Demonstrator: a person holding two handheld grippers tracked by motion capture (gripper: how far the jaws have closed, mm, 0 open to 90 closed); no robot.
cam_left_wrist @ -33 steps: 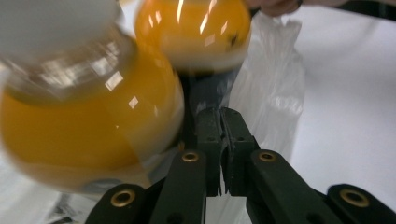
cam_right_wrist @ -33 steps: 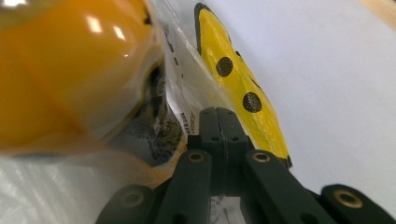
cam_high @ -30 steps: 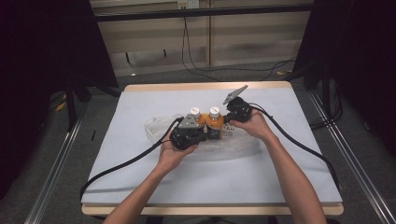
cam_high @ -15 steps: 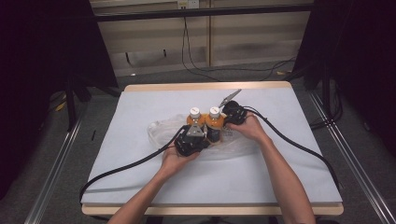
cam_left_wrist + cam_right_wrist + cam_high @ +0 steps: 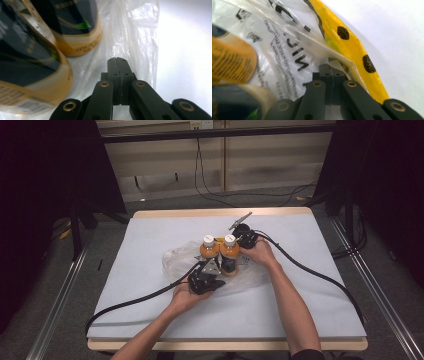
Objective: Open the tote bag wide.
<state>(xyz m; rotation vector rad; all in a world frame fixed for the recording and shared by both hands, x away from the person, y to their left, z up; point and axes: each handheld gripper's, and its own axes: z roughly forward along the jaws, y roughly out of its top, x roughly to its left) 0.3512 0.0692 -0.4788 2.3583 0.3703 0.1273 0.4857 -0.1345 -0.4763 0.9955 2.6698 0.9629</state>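
1. Clear plastic bag [image 5: 176,260] lies crumpled at the middle of the white table [image 5: 320,245], under two orange bottles [image 5: 220,251] that stand upright, touching each other.
2. Left gripper [image 5: 204,279] sits at the bottles' 7 o'clock, its jaws closed tight on the bag's film [image 5: 130,40].
3. Right gripper [image 5: 245,236] sits at the bottles' 2 o'clock, its jaws pinched shut on the bag's printed edge [image 5: 294,47], beside a yellow strip [image 5: 352,47] with black dots.
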